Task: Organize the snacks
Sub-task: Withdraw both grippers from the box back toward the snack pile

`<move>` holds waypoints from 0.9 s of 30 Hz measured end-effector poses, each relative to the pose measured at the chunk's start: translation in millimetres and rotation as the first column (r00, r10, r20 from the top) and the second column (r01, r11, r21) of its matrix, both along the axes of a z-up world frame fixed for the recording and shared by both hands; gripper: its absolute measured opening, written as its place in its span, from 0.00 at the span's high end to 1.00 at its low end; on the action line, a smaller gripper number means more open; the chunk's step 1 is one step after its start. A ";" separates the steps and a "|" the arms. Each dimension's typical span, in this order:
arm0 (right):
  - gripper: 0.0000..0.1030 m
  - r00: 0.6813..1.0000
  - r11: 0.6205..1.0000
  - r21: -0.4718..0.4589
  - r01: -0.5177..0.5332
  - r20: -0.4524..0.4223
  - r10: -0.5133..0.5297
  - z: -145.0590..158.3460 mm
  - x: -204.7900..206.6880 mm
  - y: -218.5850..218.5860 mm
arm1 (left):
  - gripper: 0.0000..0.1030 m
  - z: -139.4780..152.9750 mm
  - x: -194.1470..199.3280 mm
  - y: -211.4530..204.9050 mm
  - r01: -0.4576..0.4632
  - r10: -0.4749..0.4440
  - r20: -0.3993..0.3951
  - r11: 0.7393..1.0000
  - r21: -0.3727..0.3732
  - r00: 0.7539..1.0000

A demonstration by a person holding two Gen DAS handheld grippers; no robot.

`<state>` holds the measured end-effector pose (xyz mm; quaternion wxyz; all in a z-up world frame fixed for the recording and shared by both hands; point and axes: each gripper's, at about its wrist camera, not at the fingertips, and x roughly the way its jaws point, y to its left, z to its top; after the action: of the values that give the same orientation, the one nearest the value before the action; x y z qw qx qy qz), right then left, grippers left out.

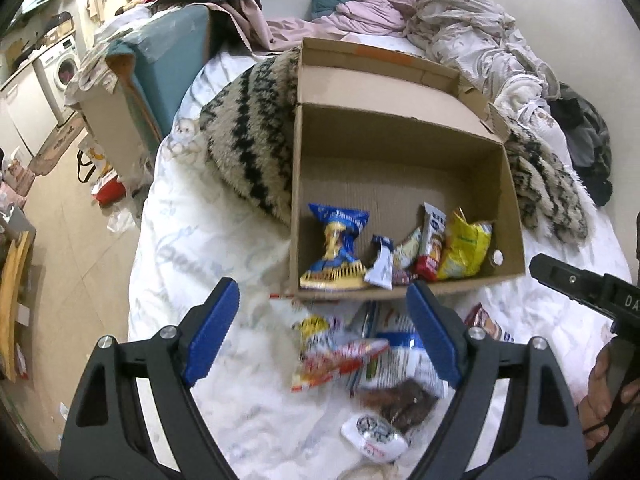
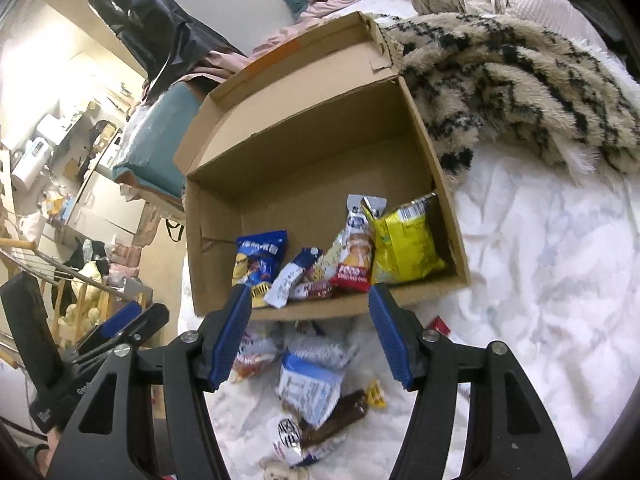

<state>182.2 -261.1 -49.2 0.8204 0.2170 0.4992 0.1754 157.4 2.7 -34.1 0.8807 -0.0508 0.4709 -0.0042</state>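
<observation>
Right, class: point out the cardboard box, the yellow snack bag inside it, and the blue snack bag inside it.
cardboard box (image 1: 396, 184): left wrist view, bare inner floor.
yellow snack bag (image 2: 404, 250): right wrist view, middle of its front.
blue snack bag (image 1: 338, 240): left wrist view, centre of the pack.

Open cardboard box (image 1: 404, 168), snack packets (image 1: 400, 252) upright along its near wall

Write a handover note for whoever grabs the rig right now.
Left claw: open, empty, over the loose pile.
Right claw: open, empty, just short of the box's near wall.
Box sits open on the bed.
Done: five packs stand along its near wall, from the blue pack to the yellow pack.
Left: the pile on the bed in front of the box, including a brown bar and a red pack off to the side.
</observation>
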 end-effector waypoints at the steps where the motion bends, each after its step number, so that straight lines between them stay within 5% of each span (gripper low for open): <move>1: 0.38 1.000 1.000 -0.008 -0.002 0.002 0.002 1.0 -7.0 -0.5 | 0.19 -0.2 -5.5 1.0 0.002 -0.002 -0.004 1.000 0.001 1.000; 20: 0.28 0.996 1.000 0.002 -0.008 -0.086 0.009 -17.7 -69.2 -4.2 | 0.10 -22.6 -57.1 6.8 -0.051 0.050 -0.076 0.998 -0.020 0.996; 27: 0.28 0.978 1.000 -0.011 -0.015 -0.209 0.012 -50.3 -60.4 -0.2 | 0.10 -38.2 -55.4 28.5 -0.139 0.133 -0.144 0.989 -0.038 0.981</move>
<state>121.8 -261.4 -99.5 0.7637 0.2254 0.5850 0.1542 102.0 31.2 -72.3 0.8420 -0.1043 0.5270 0.0483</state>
